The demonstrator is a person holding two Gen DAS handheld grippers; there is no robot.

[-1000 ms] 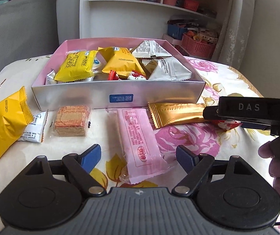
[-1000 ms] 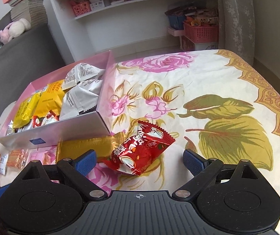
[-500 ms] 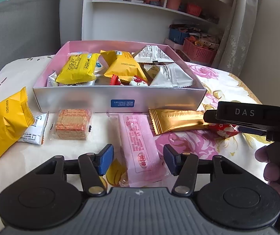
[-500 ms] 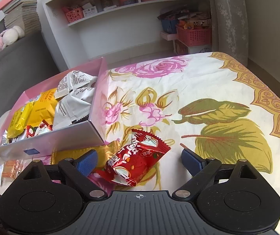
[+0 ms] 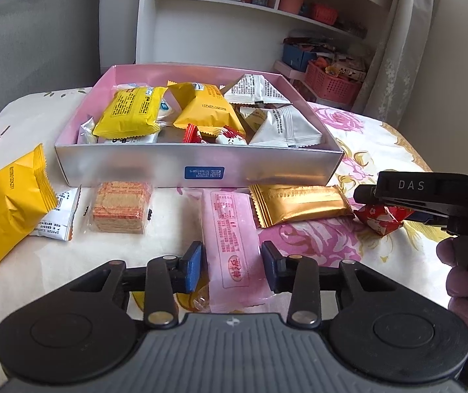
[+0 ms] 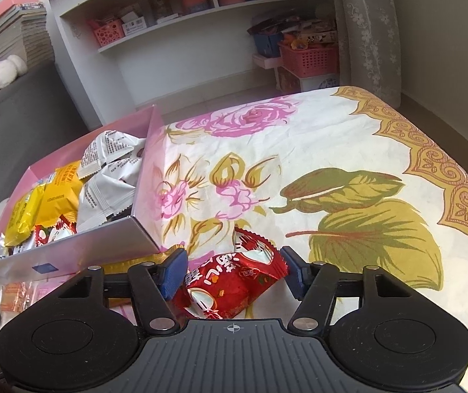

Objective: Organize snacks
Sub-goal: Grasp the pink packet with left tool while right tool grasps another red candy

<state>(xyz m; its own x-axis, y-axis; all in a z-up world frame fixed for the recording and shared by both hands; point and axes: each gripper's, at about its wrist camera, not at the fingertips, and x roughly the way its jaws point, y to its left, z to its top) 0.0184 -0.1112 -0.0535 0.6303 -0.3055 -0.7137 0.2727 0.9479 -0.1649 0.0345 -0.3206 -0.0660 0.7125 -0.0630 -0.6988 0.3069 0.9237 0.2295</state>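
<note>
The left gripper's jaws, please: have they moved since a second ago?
Yes. The left gripper's jaws have just been closing inward onto the pink packet, which lies still before the box.

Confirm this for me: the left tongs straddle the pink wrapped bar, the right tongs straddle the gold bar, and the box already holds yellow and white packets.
One slip: the right tongs straddle the red candy packet, not the gold bar, as the right wrist view shows. Their jaws have just been closing. The rest stands: the left tongs straddle the pink wrapped bar, and the box holds yellow and white packets.

Pink wafer packet (image 5: 230,245) flat, lengthwise, near worktop's front edge; red candy packet (image 6: 234,281) crumpled, flat, right of box (image 5: 198,167) holding yellow, white snacks.
</note>
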